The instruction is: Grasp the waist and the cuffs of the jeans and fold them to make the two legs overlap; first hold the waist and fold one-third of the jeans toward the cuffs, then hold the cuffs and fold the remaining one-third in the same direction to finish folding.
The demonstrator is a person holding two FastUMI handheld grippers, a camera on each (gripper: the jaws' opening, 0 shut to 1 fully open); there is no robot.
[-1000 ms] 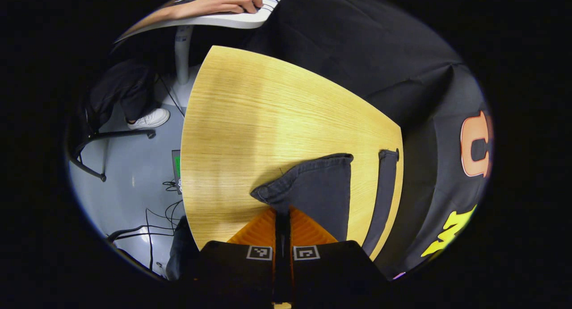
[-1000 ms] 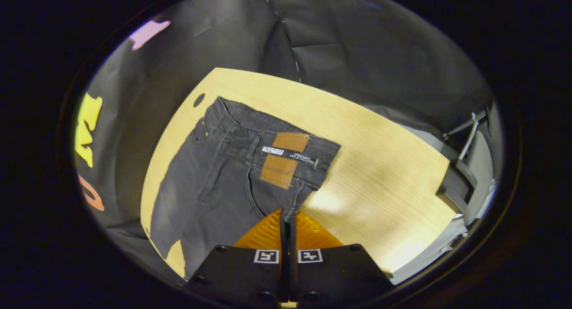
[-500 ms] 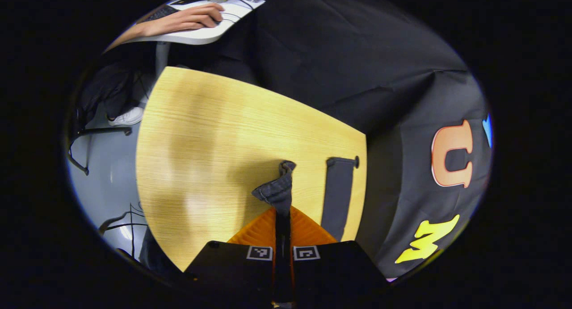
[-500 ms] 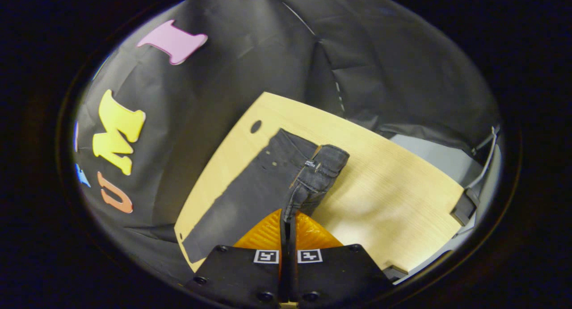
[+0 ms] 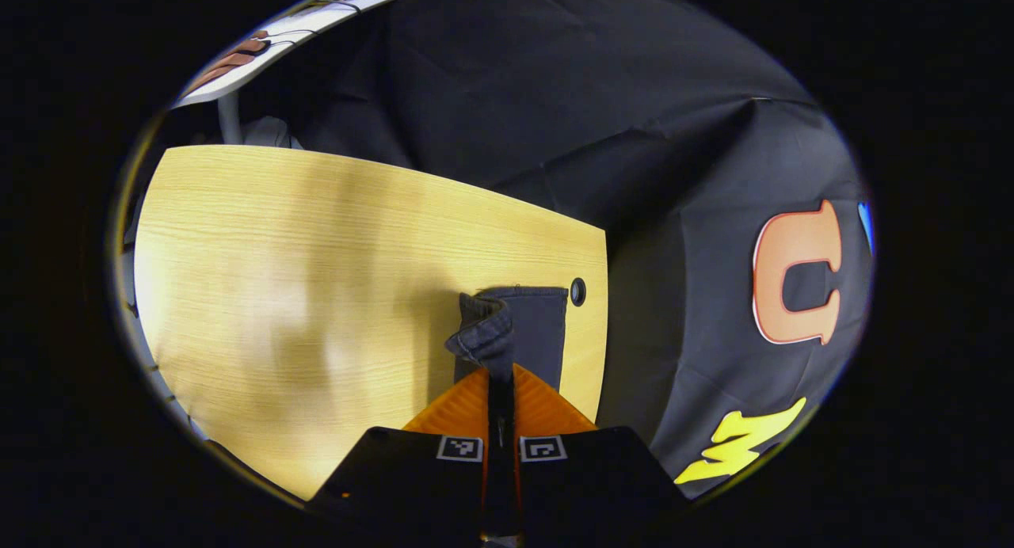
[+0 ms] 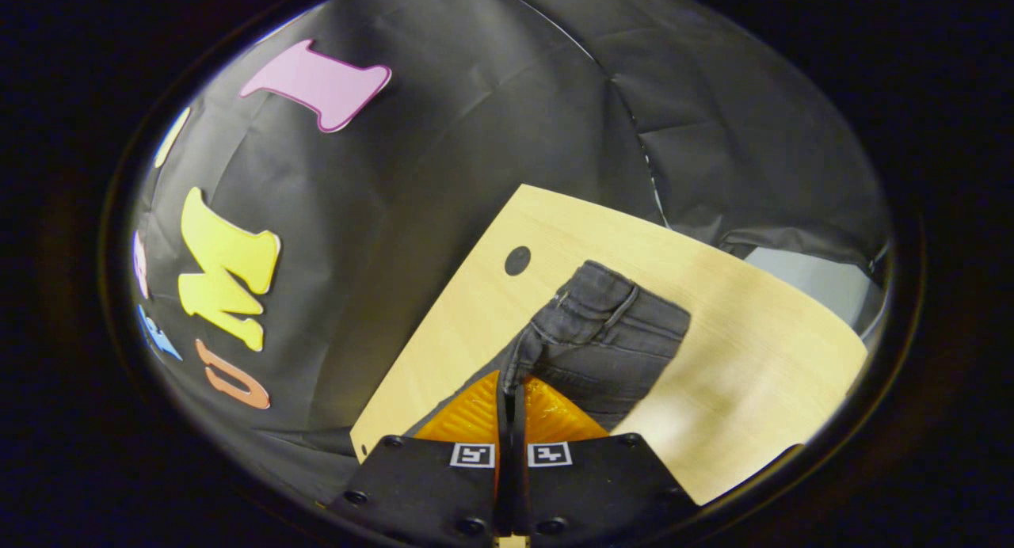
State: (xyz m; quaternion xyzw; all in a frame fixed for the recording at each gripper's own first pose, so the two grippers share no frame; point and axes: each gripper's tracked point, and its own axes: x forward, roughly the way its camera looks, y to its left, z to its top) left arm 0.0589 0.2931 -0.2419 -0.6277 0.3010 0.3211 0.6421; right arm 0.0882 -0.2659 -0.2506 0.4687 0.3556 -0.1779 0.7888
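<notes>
A pale wooden table [image 5: 317,279] with fine straight grain and a round black cable hole [image 6: 517,260] is enclosed by a creased black cloth wall [image 5: 554,97]. On it lie the dark grey denim jeans [image 6: 610,350], stitched and thick-seamed. In the left gripper view, a bunched cuff [image 5: 485,338] is pinched by the clenched left gripper [image 5: 500,374] above the other leg. In the right gripper view, the waistband [image 6: 590,310] is clamped by the right gripper [image 6: 511,386].
</notes>
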